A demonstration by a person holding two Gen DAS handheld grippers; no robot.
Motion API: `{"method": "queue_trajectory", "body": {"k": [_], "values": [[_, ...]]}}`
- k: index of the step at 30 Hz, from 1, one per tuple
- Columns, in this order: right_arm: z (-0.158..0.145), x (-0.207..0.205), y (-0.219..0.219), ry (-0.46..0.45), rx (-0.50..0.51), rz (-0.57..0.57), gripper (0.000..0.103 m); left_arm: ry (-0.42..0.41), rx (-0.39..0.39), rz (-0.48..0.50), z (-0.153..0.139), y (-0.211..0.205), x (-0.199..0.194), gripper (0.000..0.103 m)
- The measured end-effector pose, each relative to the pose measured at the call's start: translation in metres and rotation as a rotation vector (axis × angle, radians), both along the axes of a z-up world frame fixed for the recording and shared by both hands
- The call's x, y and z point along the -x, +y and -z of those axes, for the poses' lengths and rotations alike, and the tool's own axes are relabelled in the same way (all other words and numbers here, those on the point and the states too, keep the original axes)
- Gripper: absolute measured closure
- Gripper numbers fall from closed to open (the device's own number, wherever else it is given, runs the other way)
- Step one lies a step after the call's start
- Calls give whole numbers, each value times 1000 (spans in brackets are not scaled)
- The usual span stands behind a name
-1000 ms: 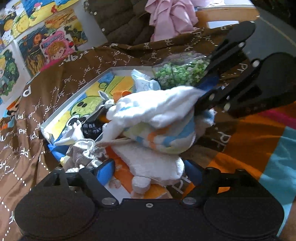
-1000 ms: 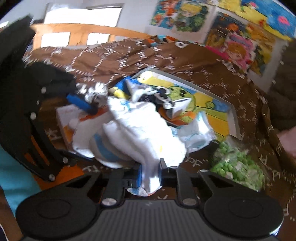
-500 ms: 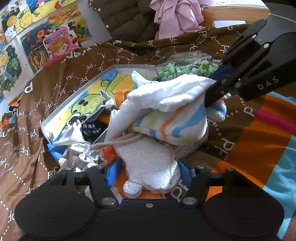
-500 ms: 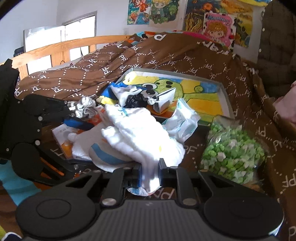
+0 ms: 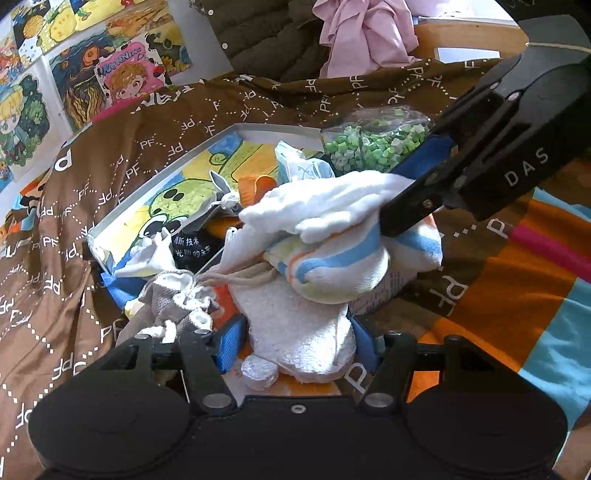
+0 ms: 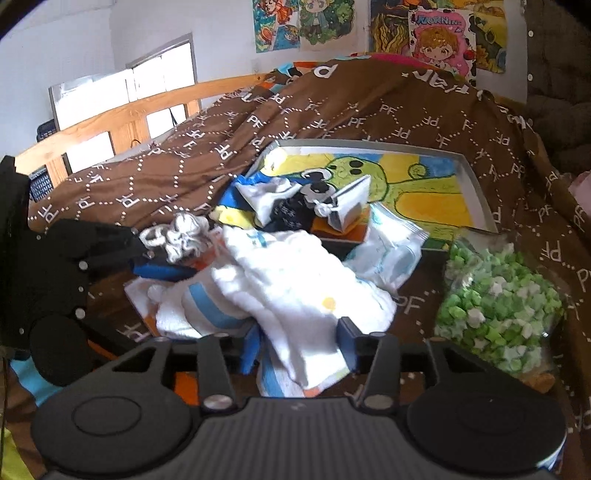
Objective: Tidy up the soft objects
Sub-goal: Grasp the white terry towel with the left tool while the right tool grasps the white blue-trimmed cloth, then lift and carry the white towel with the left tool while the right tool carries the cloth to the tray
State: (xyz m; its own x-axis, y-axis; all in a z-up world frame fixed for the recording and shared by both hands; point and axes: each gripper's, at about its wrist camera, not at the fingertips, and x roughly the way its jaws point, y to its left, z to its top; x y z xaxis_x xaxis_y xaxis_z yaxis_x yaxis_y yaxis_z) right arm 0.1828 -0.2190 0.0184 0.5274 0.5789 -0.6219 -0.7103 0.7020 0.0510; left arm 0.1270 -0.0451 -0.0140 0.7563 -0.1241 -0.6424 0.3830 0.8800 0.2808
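While the left claw [image 5: 295,347] narrows, its blue pads flank a white towel [image 5: 295,332] that lies on the bed; the pads sit at the cloth's edges, and whether they press on it cannot be told. Just left of that claw lies a grey drawstring pouch [image 5: 173,302] with a cord trailing toward the towel. On top of the towel rests a striped cloth [image 5: 332,266], white with blue, orange and yellow bands, and over it a white cloth [image 5: 325,206].

From the right wrist view, the right claw [image 6: 299,343] is spreading apart, the white cloth's edge lying loose between its fingers with a gap at either side. In the left wrist view, that claw's black body reaches in from the right and bears the letters "DAS".

Beyond the pile sits a shallow box [image 5: 162,177] with a green cartoon figure on yellow and blue. It holds a black item [image 5: 192,247] printed with white Chinese characters, too small to read, and a small grey carton [image 6: 347,206]. Beside the box lie a white packet [image 6: 391,251] and a clear bag of green bits [image 6: 495,306].

Everything rests on a brown quilt [image 5: 55,258] printed all over with "PF" in white dotted hexagons. Farther back, cartoon posters [image 6: 439,37] hang on the wall; one reads something like "MORNING". A pink garment [image 5: 365,33] hangs behind.
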Motion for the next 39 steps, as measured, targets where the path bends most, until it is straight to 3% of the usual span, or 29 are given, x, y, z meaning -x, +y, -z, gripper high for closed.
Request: {"method": "queue_trajectory", "body": {"k": [9, 14, 18, 19, 22, 24, 26, 29, 39], "values": [[-6, 5, 13, -10, -34, -38, 33, 10, 28, 0, -3, 8, 7, 40], [8, 2, 29, -17, 42, -26, 22, 9, 27, 1, -5, 8, 10, 40], [15, 0, 31, 1, 63, -4, 22, 4, 30, 0, -8, 8, 13, 40], [15, 0, 30, 1, 63, 0, 25, 5, 32, 0, -9, 8, 14, 40], [15, -1, 26, -2, 83, 26, 51, 4, 38, -5, -11, 11, 18, 40], [15, -3, 22, 12, 79, 44, 61, 6, 40, -5, -11, 13, 20, 40], [15, -3, 20, 6, 107, 65, 78, 6, 39, -2, -12, 13, 23, 41], [11, 1, 16, -11, 118, 82, 88, 13, 55, -13, -14, 15, 28, 41], [-21, 23, -7, -58, 72, 92, 93, 8, 149, 45, -32, 10, 60, 41]]}}
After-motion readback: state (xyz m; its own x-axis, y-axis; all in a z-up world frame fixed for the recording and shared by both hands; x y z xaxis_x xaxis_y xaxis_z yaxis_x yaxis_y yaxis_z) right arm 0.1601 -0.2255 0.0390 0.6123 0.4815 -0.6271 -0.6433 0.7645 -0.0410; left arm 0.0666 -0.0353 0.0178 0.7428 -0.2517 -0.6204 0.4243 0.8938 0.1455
